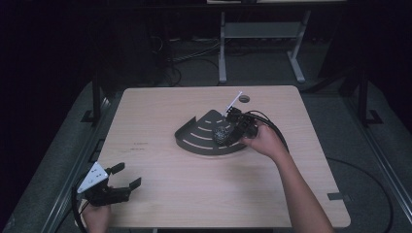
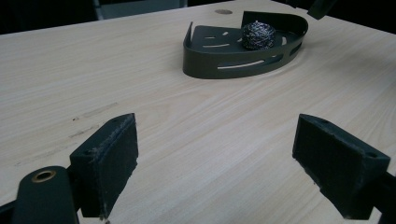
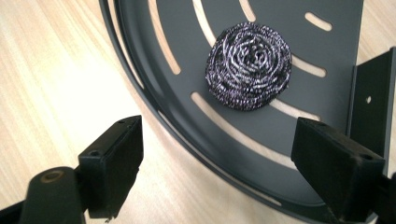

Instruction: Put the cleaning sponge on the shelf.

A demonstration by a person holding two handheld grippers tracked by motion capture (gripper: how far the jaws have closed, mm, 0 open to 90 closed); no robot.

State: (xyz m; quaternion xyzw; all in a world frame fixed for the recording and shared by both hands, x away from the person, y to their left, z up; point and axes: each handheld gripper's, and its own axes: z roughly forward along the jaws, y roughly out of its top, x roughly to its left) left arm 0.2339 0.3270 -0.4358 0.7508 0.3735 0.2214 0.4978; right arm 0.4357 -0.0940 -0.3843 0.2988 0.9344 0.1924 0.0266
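A dark quarter-round slotted tray (image 1: 197,141) (image 2: 219,65) (image 3: 177,42) lies at the middle of the wooden table. A steel wool scrubber (image 1: 223,133) (image 2: 258,35) (image 3: 250,65) rests inside it, free of both grippers. My right gripper (image 1: 232,130) (image 3: 217,168) hovers over the tray's right part, open, its jaws straddling the tray's curved rim just short of the scrubber. My left gripper (image 1: 125,175) (image 2: 217,161) is open above bare table near the front left corner, far from the tray.
A round cable hole (image 1: 244,99) (image 2: 223,11) sits in the table near its far edge. A thin white rod (image 1: 233,103) sticks up from the right gripper. A desk frame (image 1: 262,34) stands on the floor beyond the table.
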